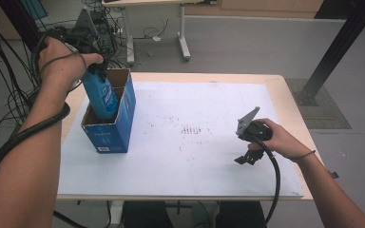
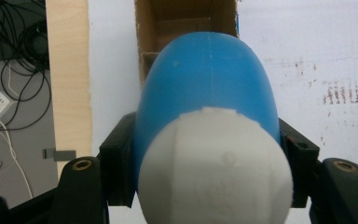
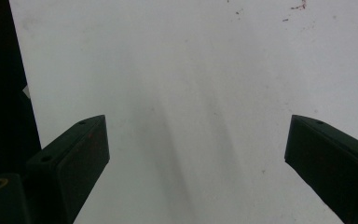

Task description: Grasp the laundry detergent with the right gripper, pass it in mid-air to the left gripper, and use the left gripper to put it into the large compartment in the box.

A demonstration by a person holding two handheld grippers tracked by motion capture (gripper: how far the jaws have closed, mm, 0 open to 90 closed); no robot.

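Left gripper clamped on blue plastic bottle with white cap, jaws on its 2 flanks just below cap. Bottle tilted, base inside open blue cardboard box; depth of base in box unclear. Box near left edge of white-topped wooden table. Right gripper low over bare tabletop, jaws wide apart, well clear of box.

Worktop: pale wood, rectangular, bare rim showing at 9, 12 and 3 o'clock.
Cover: a white sheet lies flat over most of the worktop.
Marks: brownish specks and short strokes near the sheet's centre.
Box: an open blue carton stands on the sheet at 9 o'clock.
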